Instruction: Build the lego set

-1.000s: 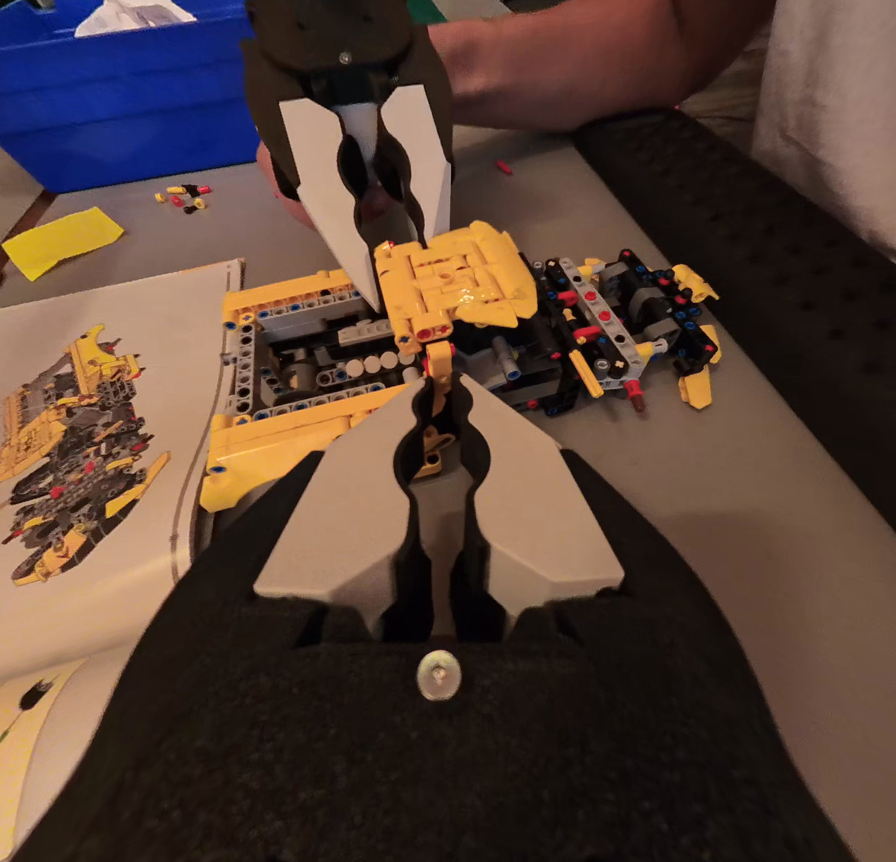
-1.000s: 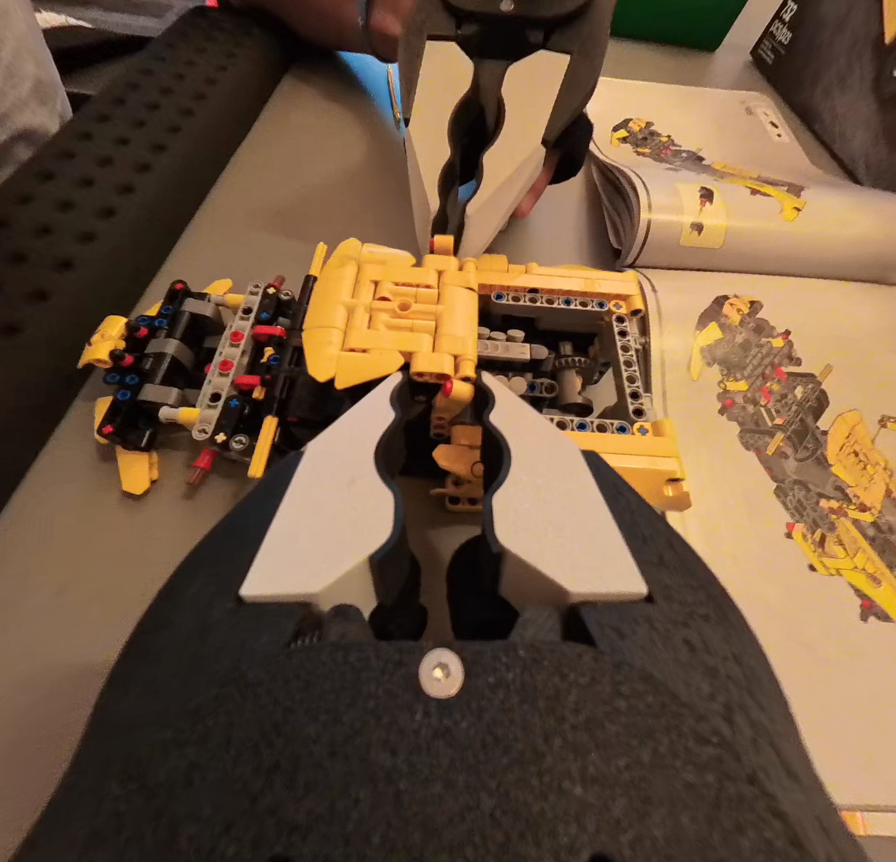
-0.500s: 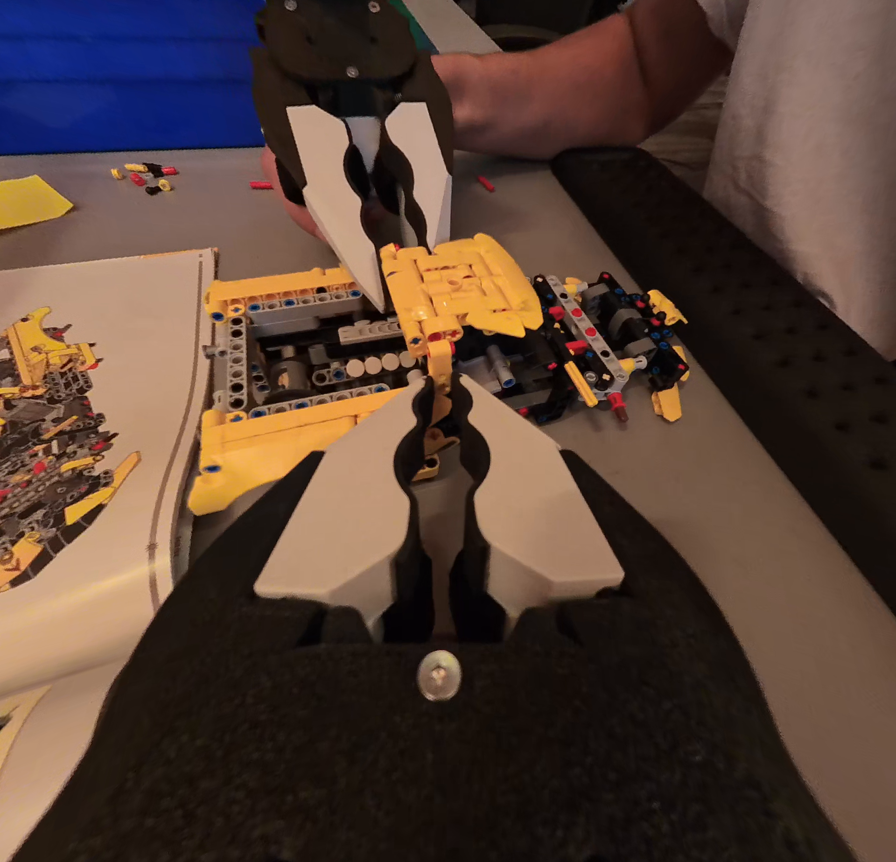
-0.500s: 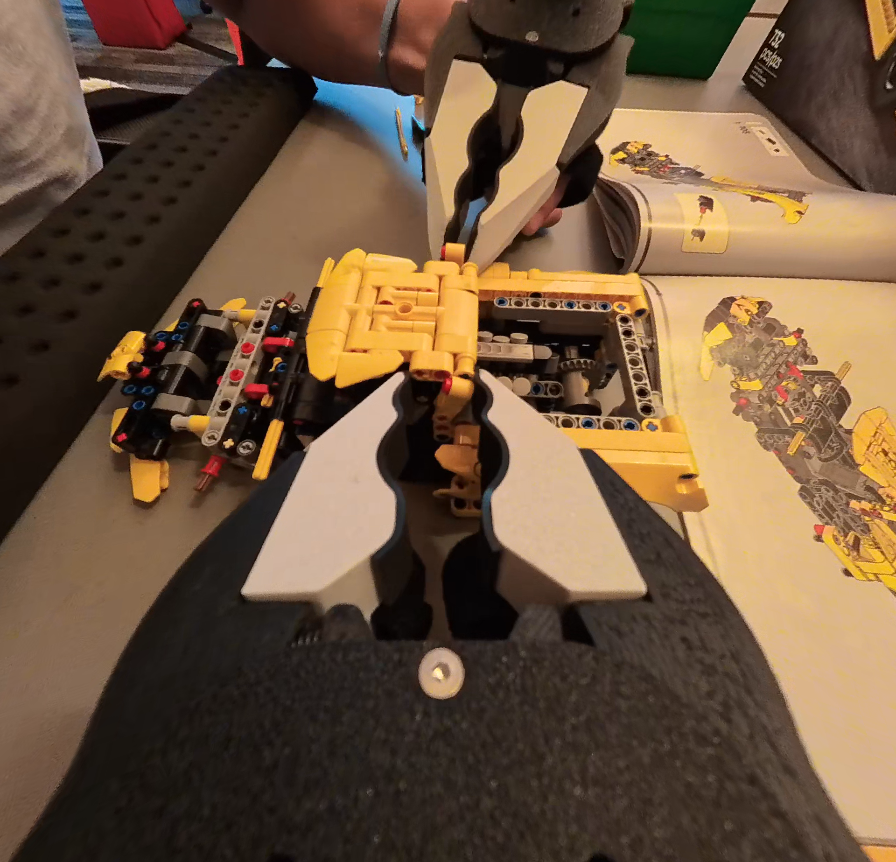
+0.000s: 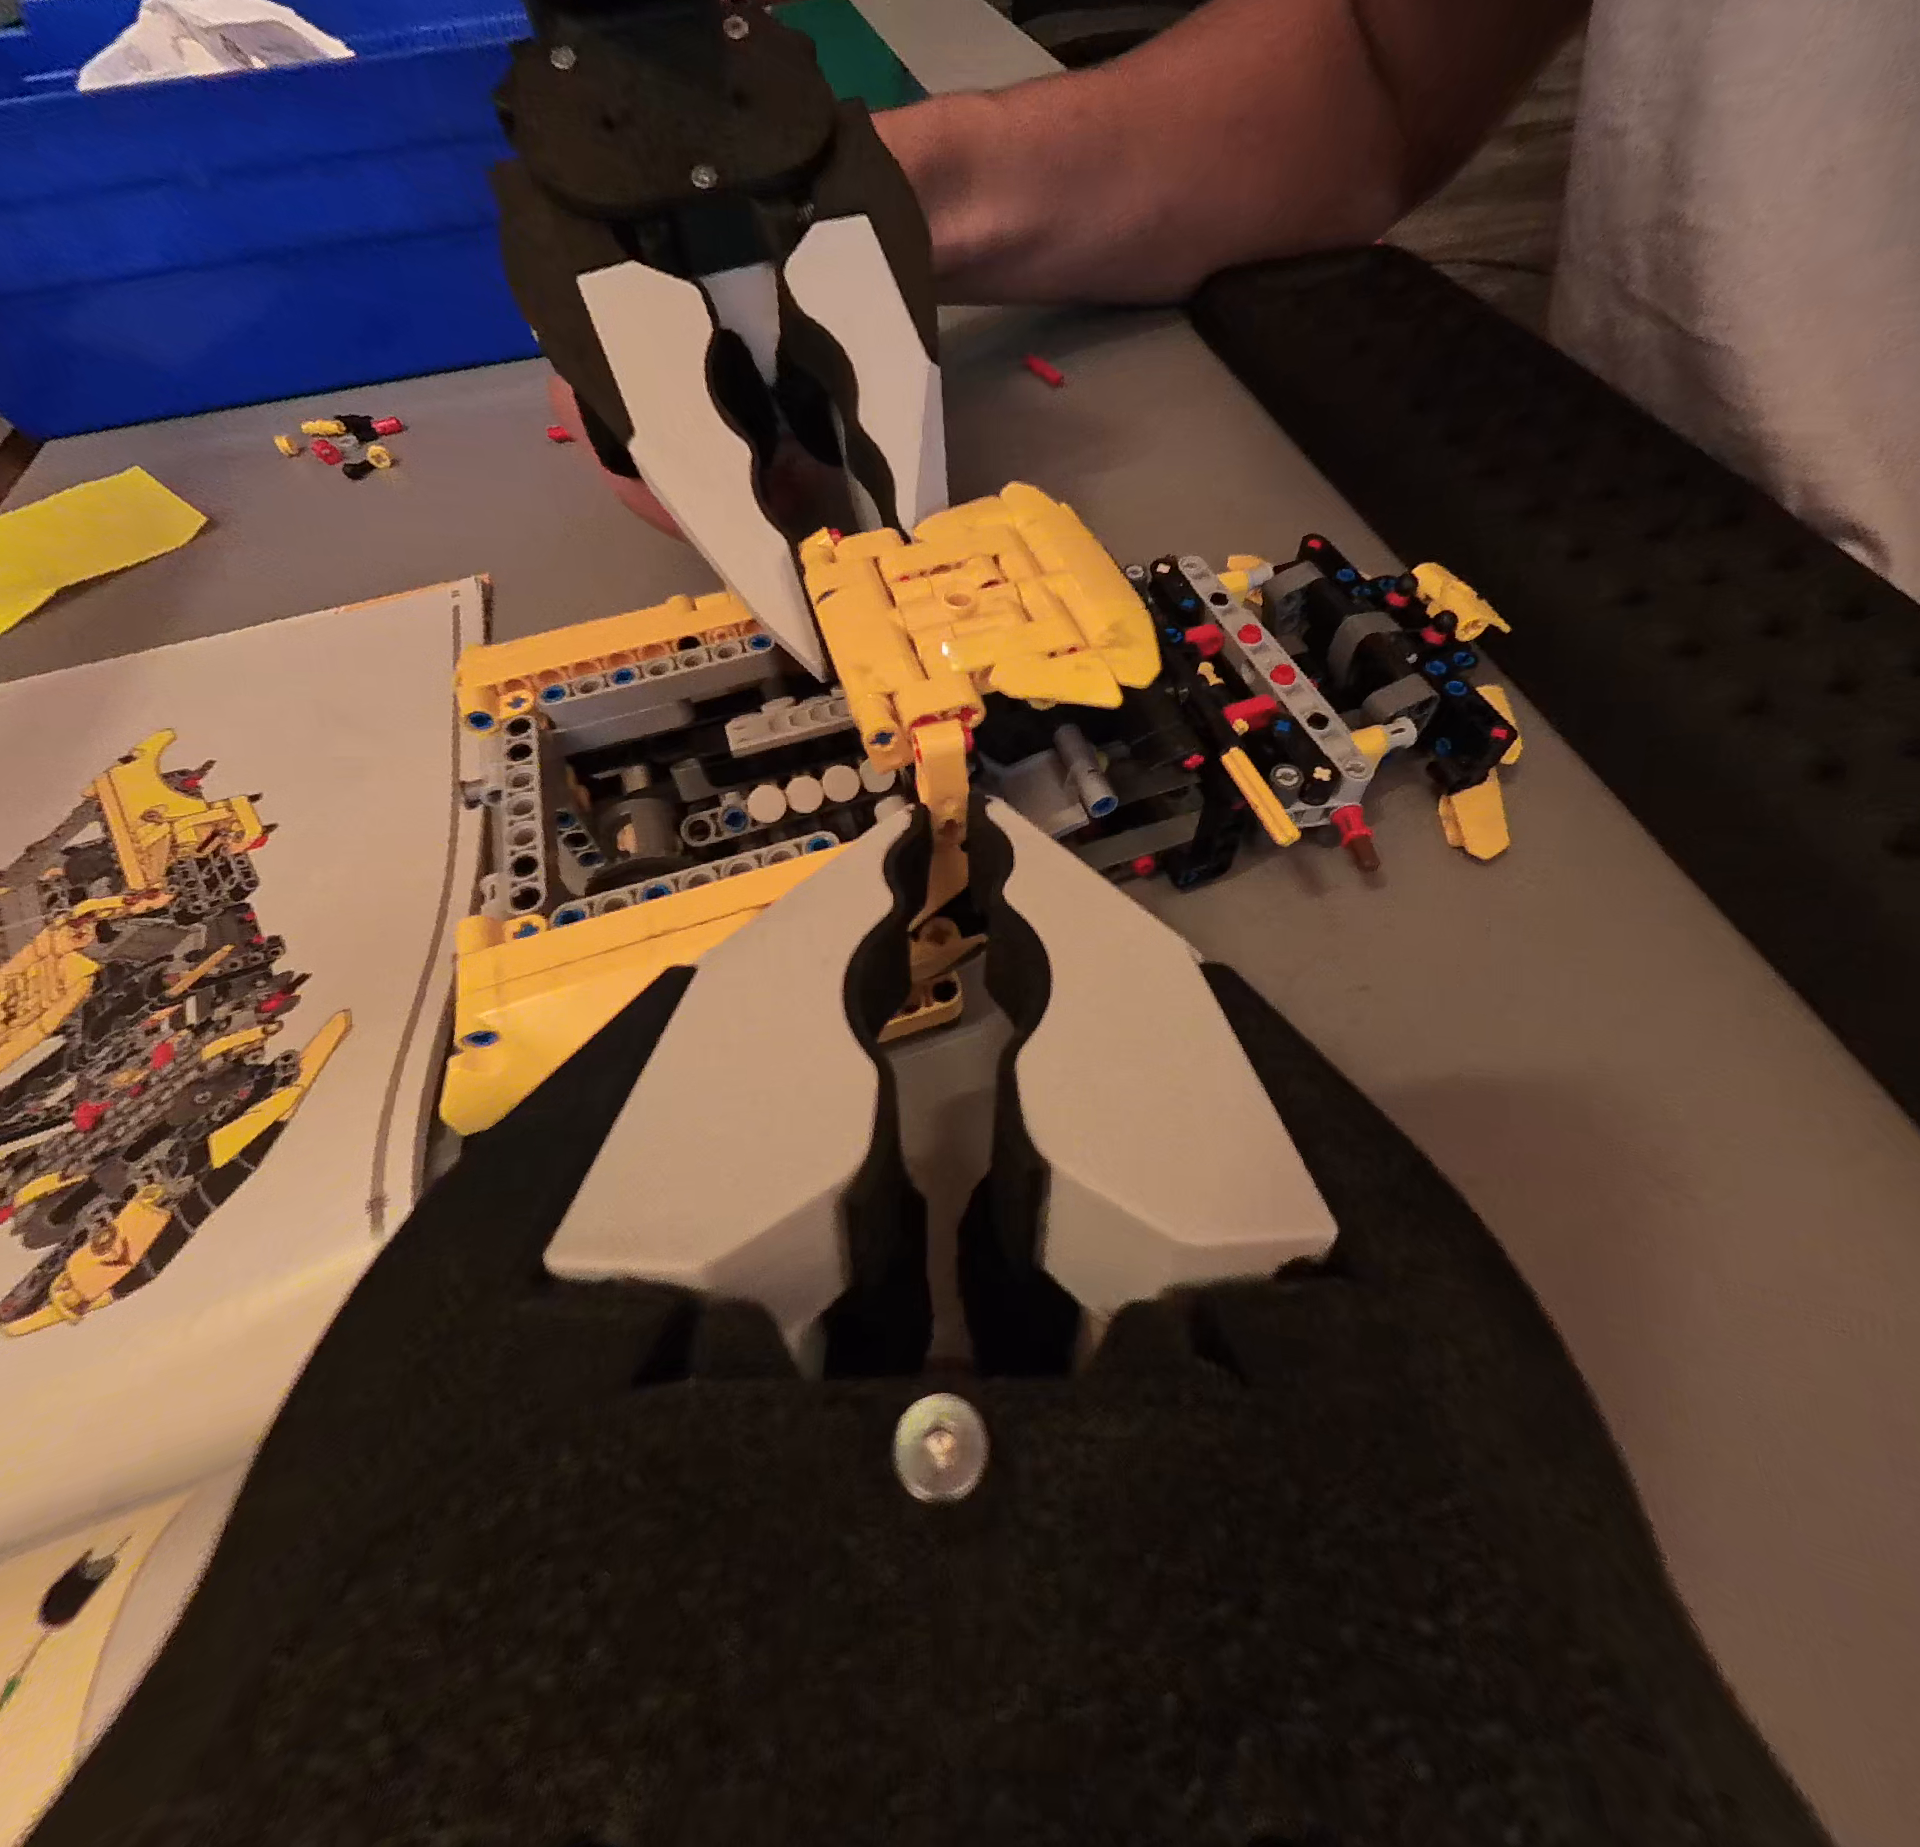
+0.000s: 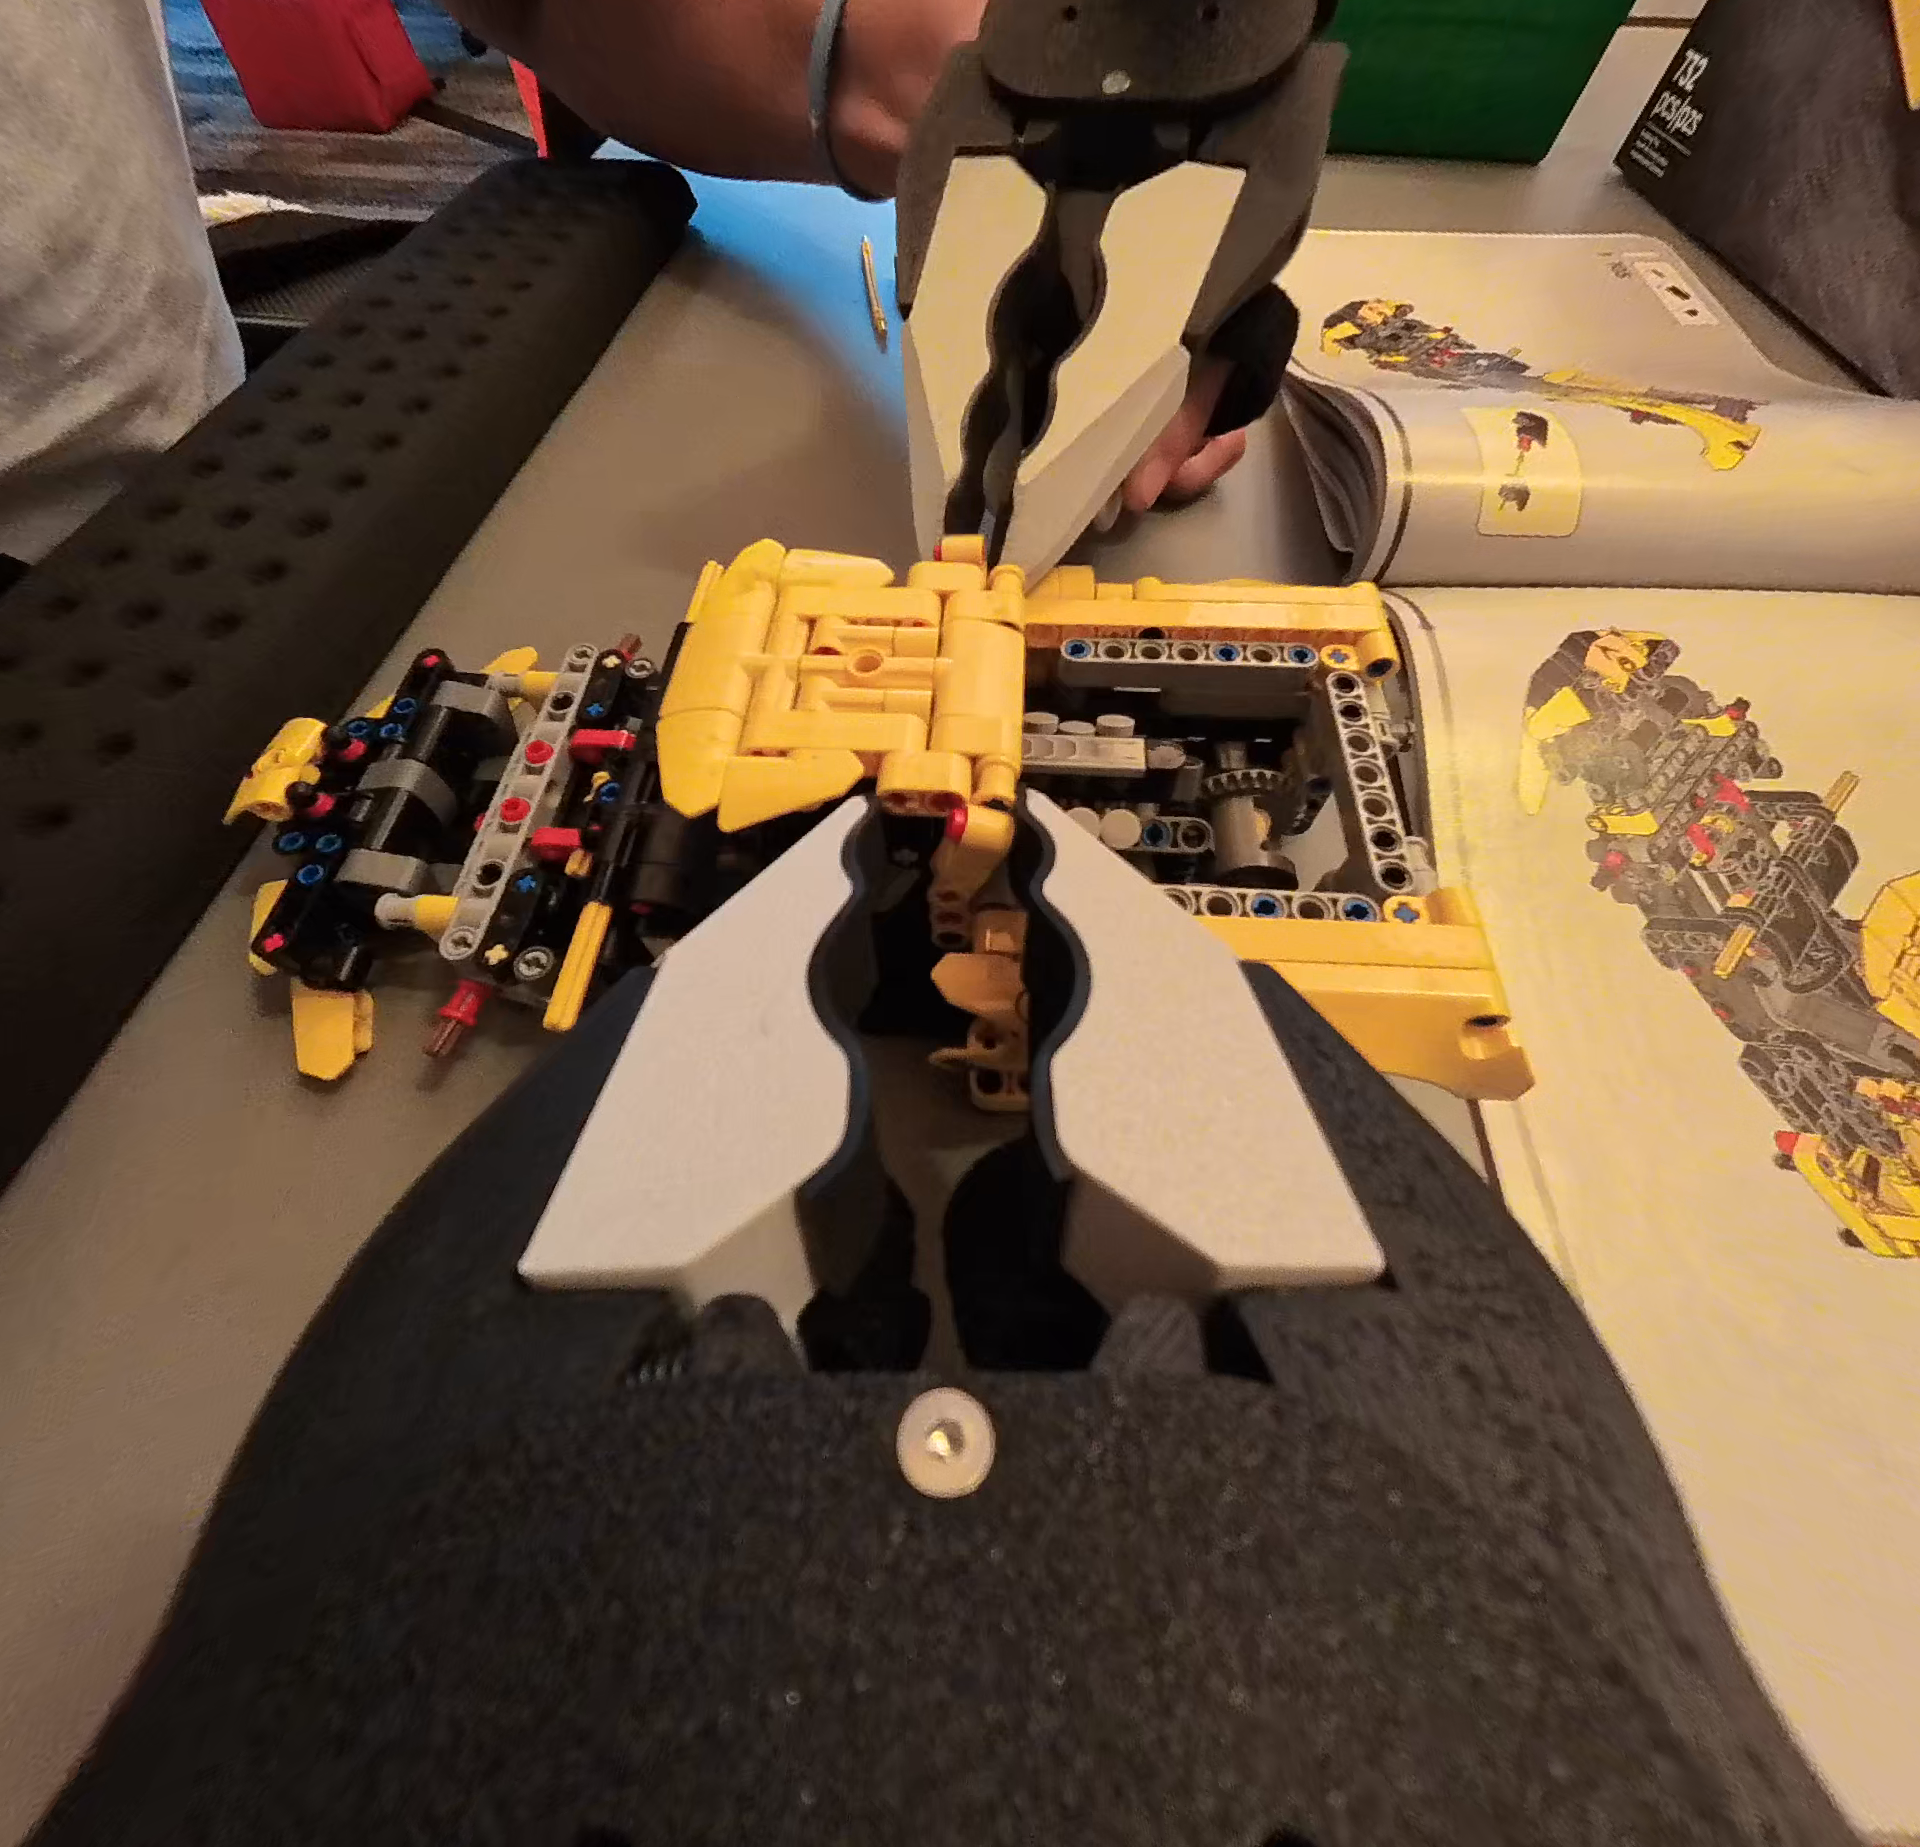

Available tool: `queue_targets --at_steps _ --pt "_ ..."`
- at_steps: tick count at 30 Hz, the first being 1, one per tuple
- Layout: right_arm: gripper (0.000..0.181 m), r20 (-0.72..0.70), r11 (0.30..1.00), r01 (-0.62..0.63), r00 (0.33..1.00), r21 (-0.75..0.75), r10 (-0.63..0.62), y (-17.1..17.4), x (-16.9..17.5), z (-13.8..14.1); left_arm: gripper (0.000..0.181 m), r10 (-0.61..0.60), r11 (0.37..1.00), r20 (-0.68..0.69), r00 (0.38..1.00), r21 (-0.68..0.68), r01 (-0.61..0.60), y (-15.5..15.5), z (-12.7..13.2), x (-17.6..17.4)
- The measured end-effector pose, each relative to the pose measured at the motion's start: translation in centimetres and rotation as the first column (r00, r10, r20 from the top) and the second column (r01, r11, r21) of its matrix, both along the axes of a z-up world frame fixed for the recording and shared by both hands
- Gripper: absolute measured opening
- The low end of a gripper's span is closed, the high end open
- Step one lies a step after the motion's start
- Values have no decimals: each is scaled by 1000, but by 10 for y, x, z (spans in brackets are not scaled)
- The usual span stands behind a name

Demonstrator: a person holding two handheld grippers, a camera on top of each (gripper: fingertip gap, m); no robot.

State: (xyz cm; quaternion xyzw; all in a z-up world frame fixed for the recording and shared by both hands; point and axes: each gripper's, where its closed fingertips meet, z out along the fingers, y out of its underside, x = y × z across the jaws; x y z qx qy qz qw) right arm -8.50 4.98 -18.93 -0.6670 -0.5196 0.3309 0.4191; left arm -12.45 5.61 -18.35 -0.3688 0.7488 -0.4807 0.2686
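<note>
A blue bin (image 5: 249, 197) stands at the far edge of the grey table (image 5: 1455, 1122) in your left wrist view, holding crumpled white paper (image 5: 208, 31); nothing else of its contents shows. In your right wrist view a green container (image 6: 1486, 41) stands at the far side, contents hidden.

Against half a second ago, both tongs remain on the same two sides of the model. The left wrist view again takes in the bin's paper, and the right wrist view sits slightly closer in. The model's position on the table is unchanged.

The lego model (image 5: 977, 634), yellow panels over a grey and black frame, lies on the table beside the open instruction booklet (image 5: 208, 914), its black front assembly (image 5: 1340, 675) pointing towards the perforated black pad (image 5: 1662, 550).

Your left gripper (image 5: 940, 821) is clamped on a yellow link piece (image 5: 940, 758) hanging from the near edge of the model's roof panel; the same grip shows from the far side in the right wrist view (image 6: 982, 540).

Your right gripper (image 6: 945, 810) stands partly apart, its fingers either side of a yellow hinged arm (image 6: 977, 862) on the opposite edge; whether both pads press it I cannot tell. From the left wrist view, its tips (image 5: 831, 592) touch the roof panel's far edge.

Loose small parts (image 5: 338, 441) lie near the bin.
</note>
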Motion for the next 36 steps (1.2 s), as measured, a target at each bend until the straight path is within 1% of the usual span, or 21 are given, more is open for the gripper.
queue_targets --at_steps 5,10,11,12,13,14,15,16,17,18,19,20,21,22,23,24,26,28,30,33,36 --pt "22 1 1000 -1 1000 -2 1 0 0 0 6 -29 998 -40 999 -63 27 0 1 1" --pt "24 -4 999 29 1000 -39 -29 0 4 2 6 -21 999 -27 999 -39 20 0 0 3" --pt "33 -6 996 50 999 -71 -50 0 10 3 7 -17 1000 -19 1000 -26 16 -1 0 4" --pt "47 0 990 60 998 -129 -61 -1 19 4 6 -16 1000 -15 1000 -20 16 -1 0 5" --pt "46 -15 978 65 997 -197 -69 -3 26 11 6 -17 1000 -15 1000 -21 17 -1 0 6" --pt "41 -44 970 76 995 -231 -89 -1 31 24 6 -20 999 -20 1000 -29 20 -1 0 7" --pt "40 -93 971 85 990 -223 -108 3 30 40 6 -24 999 -27 999 -40 23 -1 0 8" --pt "42 -118 982 82 988 -172 -103 5 26 52 6 -30 998 -36 999 -55 28 -1 0 8" --pt "42 -85 991 69 993 -113 -79 3 20 54 6 -35 997 -46 998 -70 32 -1 1 9" --pt "45 2 996 57 998 -68 -57 1 17 46 6 -40 996 -56 998 -87 35 -1 1 9" --pt "45 87 998 60 995 -36 -56 1 18 38 6 -46 994 -65 997 -101 39 -1 1 9" --pt "44 124 997 76 990 -23 -72 3 19 36 6 -49 993 -69 996 -111 41 -1 1 10" --pt "40 96 995 98 991 -36 -94 7 18 41 6 -45 993 -70 997 -112 37 -1 1 10" --pt "38 37 991 115 993 -68 -113 12 12 49 6 -39 994 -67 997 -108 32 0 1 11" --pt "38 7 984 129 992 -126 -129 15 5 52 6 -35 994 -63 997 -101 28 0 1 11" --pt "38 13 977 128 992 -171 -128 15 -5 52 6 -30 995 -58 998 -93 25 0 1 11" --pt "35 128 978 140 984 -158 -120 15 -18 37 6 -24 997 -49 999 -80 20 0 1 11" --pt "26 239 985 138 965 -102 -111 14 -24 25 6 -19 997 -43 999 -77 16 0 2 11" --pt "22 258 989 127 961 -81 -103 14 -31 23 7 -21 996 -29 999 -85 18 -1 4 11" --pt "14 292 991 112 953 -76 -85 14 -37 22 6 -19 993 29 999 -116 22 -6 14 11" --pt "9 314 990 116 946 -82 -85 13 -38 23 6 8 996 40 999 -91 -5 -3 17 8"
